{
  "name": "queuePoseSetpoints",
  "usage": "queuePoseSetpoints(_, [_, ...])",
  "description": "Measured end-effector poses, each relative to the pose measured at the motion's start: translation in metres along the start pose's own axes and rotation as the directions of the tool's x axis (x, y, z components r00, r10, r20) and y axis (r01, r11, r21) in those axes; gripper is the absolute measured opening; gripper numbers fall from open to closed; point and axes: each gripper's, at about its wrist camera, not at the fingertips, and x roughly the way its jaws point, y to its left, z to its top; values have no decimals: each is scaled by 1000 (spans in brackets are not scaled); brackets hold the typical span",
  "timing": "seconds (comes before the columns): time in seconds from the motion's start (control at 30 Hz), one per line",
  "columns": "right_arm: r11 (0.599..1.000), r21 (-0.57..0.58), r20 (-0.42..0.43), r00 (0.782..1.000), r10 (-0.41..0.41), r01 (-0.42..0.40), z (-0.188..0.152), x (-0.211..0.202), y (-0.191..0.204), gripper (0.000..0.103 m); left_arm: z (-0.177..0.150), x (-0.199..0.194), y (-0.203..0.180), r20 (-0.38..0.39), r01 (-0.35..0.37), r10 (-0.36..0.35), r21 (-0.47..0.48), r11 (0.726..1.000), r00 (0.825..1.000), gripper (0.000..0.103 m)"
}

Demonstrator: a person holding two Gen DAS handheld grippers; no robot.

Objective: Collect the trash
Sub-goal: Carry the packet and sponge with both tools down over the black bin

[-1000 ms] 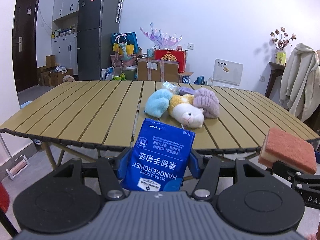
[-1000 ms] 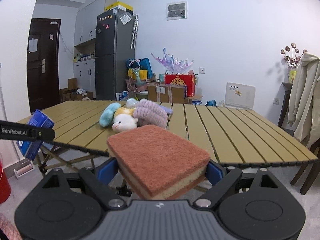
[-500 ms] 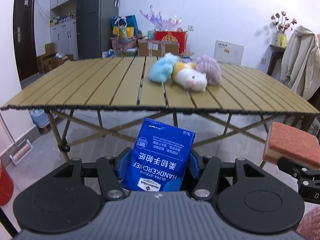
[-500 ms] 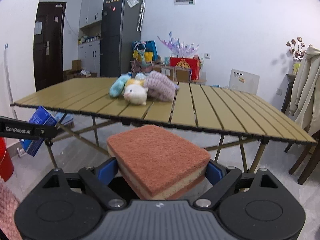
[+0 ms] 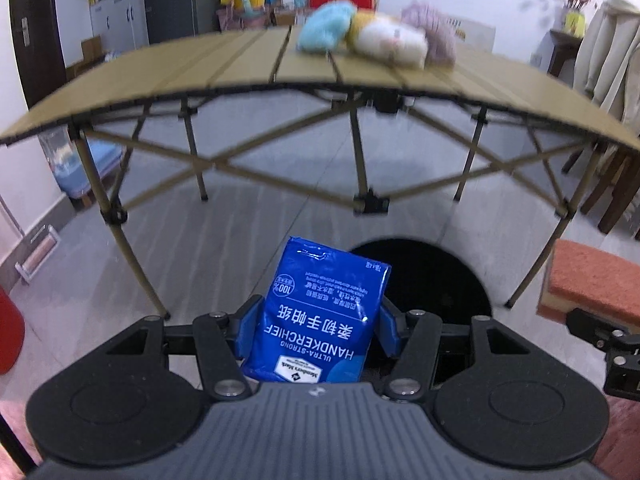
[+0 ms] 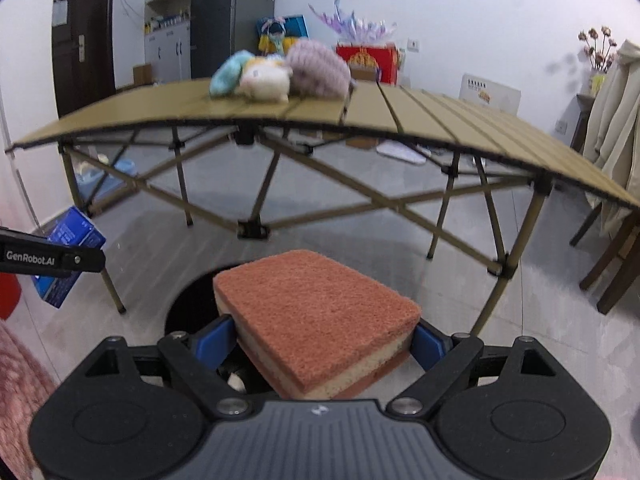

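Note:
My left gripper (image 5: 320, 324) is shut on a blue handkerchief pack (image 5: 324, 312), held upright between its blue pads. Just beyond the pack a round black bin opening (image 5: 436, 276) sits on the floor. My right gripper (image 6: 320, 336) is shut on an orange and yellow sponge (image 6: 320, 312), lying flat between the pads. The black bin opening (image 6: 192, 304) shows below and left of the sponge. The sponge (image 5: 592, 280) also appears at the right edge of the left wrist view, and the blue pack (image 6: 68, 256) at the left edge of the right wrist view.
A tan slatted folding table (image 5: 240, 68) with crossed legs stands ahead, now above the grippers, with plush toys (image 5: 376, 36) on it. A red object (image 5: 10, 332) sits at the far left. Chairs and a hanging coat (image 6: 616, 120) are on the right. Grey floor surrounds the bin.
Both grippers have sunk and tilted downward, from tabletop height to below the table edge. The black bin opening has come into view under them. Both keep their hold.

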Motion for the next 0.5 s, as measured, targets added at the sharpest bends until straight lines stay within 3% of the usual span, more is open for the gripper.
queuePoseSetpoints(0.5, [997, 21, -153, 986, -70, 74, -33, 36, -14, 90, -18, 40, 0, -155, -19, 19, 6, 1000, 988, 58])
